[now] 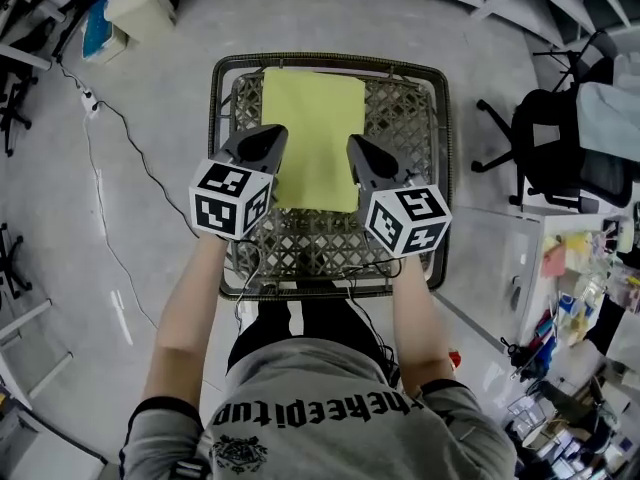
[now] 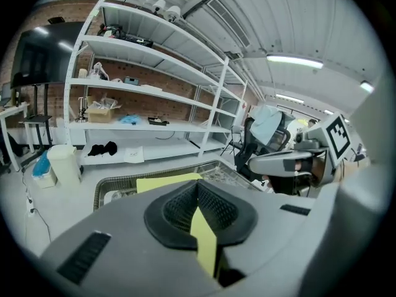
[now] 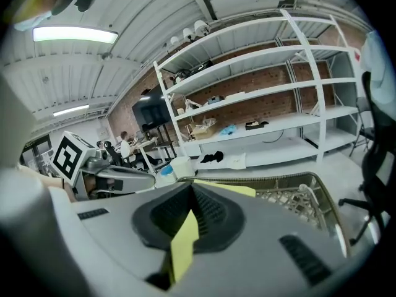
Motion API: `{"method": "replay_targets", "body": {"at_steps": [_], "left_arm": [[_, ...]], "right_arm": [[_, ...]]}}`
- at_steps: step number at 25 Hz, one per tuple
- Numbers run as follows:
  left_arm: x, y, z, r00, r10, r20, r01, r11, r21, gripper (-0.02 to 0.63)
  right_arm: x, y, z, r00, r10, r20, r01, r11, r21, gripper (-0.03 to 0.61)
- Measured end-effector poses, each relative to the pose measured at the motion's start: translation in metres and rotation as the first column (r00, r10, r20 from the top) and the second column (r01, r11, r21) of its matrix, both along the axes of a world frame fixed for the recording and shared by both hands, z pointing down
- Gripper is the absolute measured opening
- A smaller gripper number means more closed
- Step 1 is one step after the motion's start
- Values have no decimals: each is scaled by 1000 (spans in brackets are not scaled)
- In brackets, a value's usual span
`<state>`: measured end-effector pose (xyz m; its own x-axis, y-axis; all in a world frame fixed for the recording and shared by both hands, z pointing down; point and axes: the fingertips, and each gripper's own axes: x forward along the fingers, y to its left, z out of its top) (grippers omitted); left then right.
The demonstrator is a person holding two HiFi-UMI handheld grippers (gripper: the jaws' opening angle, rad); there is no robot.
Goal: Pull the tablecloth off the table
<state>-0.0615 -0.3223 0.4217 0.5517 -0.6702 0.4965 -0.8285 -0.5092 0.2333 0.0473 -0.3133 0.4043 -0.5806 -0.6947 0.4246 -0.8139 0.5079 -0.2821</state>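
Note:
A yellow tablecloth point(image 1: 312, 133) lies on a dark wicker table point(image 1: 415, 118) in front of me. My left gripper point(image 1: 272, 136) is at the cloth's left edge and my right gripper point(image 1: 358, 148) at its right edge, toward the near end. In the left gripper view the jaws point(image 2: 201, 228) are shut with a yellow fold of cloth point(image 2: 204, 243) pinched between the pads. The right gripper view shows the same: jaws point(image 3: 183, 237) shut on a yellow fold point(image 3: 181, 252). The rest of the cloth point(image 2: 167, 182) lies flat beyond them.
A black office chair point(image 1: 555, 138) and a white cabinet point(image 1: 500, 258) stand to the right of the table. A cable point(image 1: 115, 128) and a power strip run across the floor on the left, near a white bin point(image 1: 140, 8). White shelving point(image 2: 142, 104) lines the far wall.

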Motion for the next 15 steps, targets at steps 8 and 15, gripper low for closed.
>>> {"method": "replay_targets", "body": {"at_steps": [8, 15], "left_arm": [[9, 38, -38, 997, 72, -41, -69, 994, 88, 15], [9, 75, -68, 988, 124, -90, -109, 982, 157, 15]], "right_arm": [[-13, 40, -31, 1000, -11, 25, 9, 998, 62, 11], [-26, 82, -64, 999, -18, 29, 14, 990, 139, 11]]}}
